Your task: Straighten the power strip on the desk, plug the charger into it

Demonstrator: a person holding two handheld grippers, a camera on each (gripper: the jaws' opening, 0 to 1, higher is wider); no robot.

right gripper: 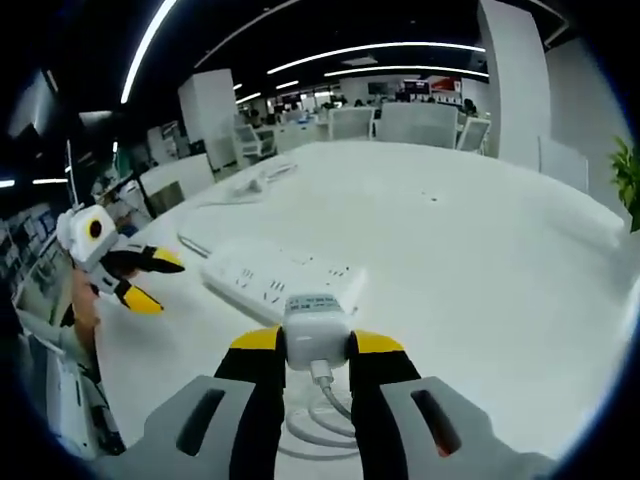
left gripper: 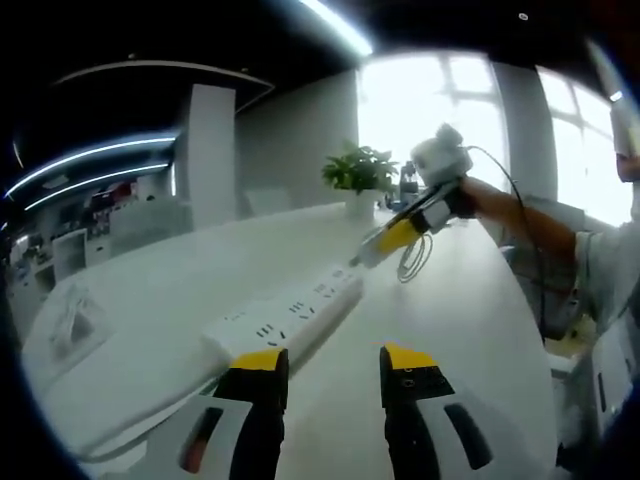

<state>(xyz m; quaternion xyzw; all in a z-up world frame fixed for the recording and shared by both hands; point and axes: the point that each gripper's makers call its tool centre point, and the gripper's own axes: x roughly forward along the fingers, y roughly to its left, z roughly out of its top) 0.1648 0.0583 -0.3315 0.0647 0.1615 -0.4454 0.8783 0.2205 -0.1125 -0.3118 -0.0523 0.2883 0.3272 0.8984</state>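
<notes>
A long white power strip (left gripper: 290,315) lies on the white desk (left gripper: 450,300), running away from my left gripper (left gripper: 333,362), whose yellow-tipped jaws stand open just short of its near end. My right gripper (right gripper: 312,345) is shut on a white charger (right gripper: 316,328), its cable (right gripper: 325,405) looping down onto the desk below. The charger hovers right at the near end of the power strip (right gripper: 275,277). In the left gripper view, the right gripper (left gripper: 385,245) comes in from the right over the strip's far end, with the cable (left gripper: 412,262) hanging under it.
A potted plant (left gripper: 360,175) stands at the desk's far end. A person's arm (left gripper: 530,225) reaches in from the right. The left gripper (right gripper: 150,280) shows at the left of the right gripper view. White papers (right gripper: 250,183) lie further along the desk, chairs (right gripper: 410,122) beyond.
</notes>
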